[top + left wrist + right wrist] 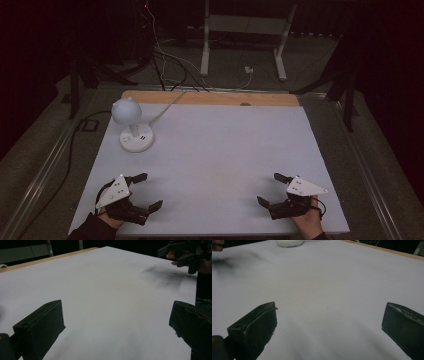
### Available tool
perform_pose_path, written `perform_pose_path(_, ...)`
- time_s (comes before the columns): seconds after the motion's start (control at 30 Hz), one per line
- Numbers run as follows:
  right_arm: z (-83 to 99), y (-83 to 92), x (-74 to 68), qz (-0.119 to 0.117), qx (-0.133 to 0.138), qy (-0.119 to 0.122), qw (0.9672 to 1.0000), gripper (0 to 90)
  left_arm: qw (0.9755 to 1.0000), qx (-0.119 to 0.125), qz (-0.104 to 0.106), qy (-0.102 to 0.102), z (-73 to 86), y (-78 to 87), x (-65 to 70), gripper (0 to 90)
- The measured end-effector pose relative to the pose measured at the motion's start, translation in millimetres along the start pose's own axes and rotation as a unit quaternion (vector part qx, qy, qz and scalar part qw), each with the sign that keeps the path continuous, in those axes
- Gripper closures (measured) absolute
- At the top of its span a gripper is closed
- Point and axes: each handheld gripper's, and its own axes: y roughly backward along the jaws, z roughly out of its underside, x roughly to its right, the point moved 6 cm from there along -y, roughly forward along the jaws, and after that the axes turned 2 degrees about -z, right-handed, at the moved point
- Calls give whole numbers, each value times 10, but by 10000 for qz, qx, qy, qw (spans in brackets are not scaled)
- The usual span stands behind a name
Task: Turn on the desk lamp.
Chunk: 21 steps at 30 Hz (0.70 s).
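A small white desk lamp [131,125] with a round head and a round base stands at the table's far left; its base [289,242] peeks in at the top of the right gripper view. My left gripper [150,191] rests open near the front left of the white table [220,145], nothing between its jaws [117,325]. My right gripper [269,189] is open near the front right, also empty [329,322]. In the left gripper view the right gripper [185,255] shows far off at the upper right.
A white cord runs from the lamp over the table's wooden back edge [210,97] to the floor. Behind the table are dark cables and a white metal stand [240,35]. Metal rails [45,165] flank the table.
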Motion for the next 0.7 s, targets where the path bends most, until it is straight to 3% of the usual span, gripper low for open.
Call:
perform_pose_path(0.33, -16, 7, -36, -31, 42, 87, 9999, 0, 9997, -162, 42, -178, 15, -29, 42, 3)
perform_pose_path(0.53, -33, 23, -60, -6, 74, 108, 9999, 0, 9993, -223, 190, -248, 5, -45, 90, 3)
perform_pose_path(0.7, -64, 46, -71, 13, 177, 102, 9998, 0, 9981, -278, 445, -310, -45, -55, 183, 3)
